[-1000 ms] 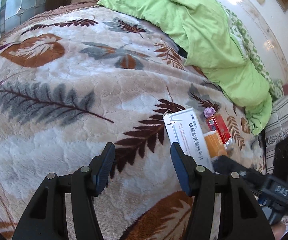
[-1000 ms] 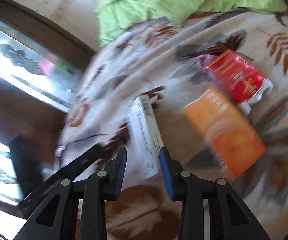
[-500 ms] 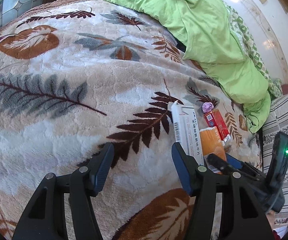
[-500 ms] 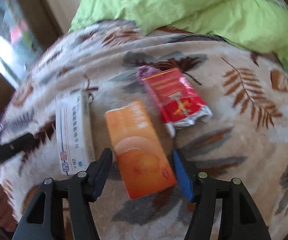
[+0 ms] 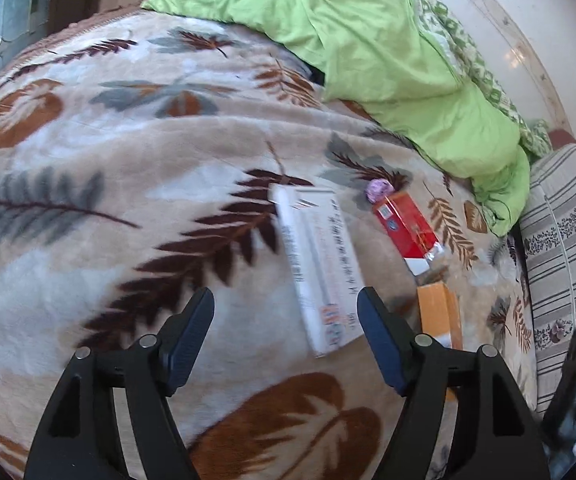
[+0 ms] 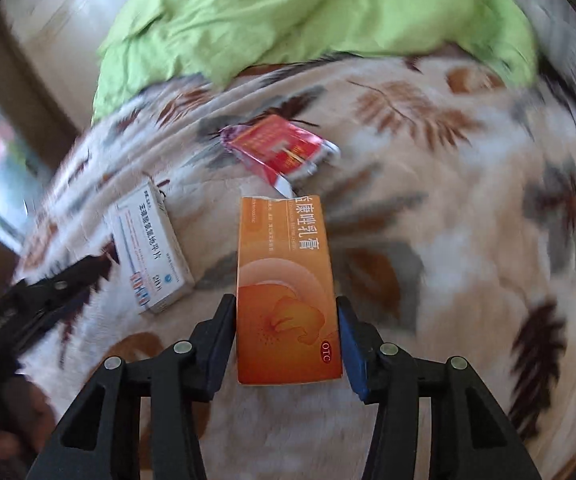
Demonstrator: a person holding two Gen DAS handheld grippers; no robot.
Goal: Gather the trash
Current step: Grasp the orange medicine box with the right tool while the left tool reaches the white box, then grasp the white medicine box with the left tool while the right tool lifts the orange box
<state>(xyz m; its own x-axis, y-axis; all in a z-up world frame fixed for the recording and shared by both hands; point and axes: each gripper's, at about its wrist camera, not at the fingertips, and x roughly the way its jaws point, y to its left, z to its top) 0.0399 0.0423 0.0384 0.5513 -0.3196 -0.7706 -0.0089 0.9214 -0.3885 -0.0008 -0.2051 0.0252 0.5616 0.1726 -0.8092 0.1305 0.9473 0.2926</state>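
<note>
A bed fills both views, covered by a plush beige blanket point(image 5: 88, 264) printed with brown, grey and rust leaves. A crumpled green quilt point(image 5: 368, 48) lies heaped along its far side, with a patterned green-and-white cloth behind it, a pale wall point(image 5: 528, 12) beyond, and a striped cushion point(image 5: 564, 240) at the right edge of the left view. A window shows at the far left. Three pieces of trash lie close together on the blanket. The white box point(image 5: 320, 272) is long and flat, with printed characters and a small red-and-blue mark at its near end. The orange box point(image 6: 286, 292) is a slim carton with white characters, a pale swirl design and a red oval mark at one corner. The red pack point(image 6: 278, 150) is wrapped in shiny film, with a small purple crumpled scrap point(image 5: 379, 189) touching its far end. The left claw point(image 5: 286, 340) hangs open above the blanket, its jaws having just spread wider, the near end of the white box just ahead and between the fingertips, untouched. The right claw point(image 6: 286, 336) straddles the near half of the orange box, its jaws having just been closing; both pads sit at the box's long edges, though whether they press on it cannot be told.
</note>
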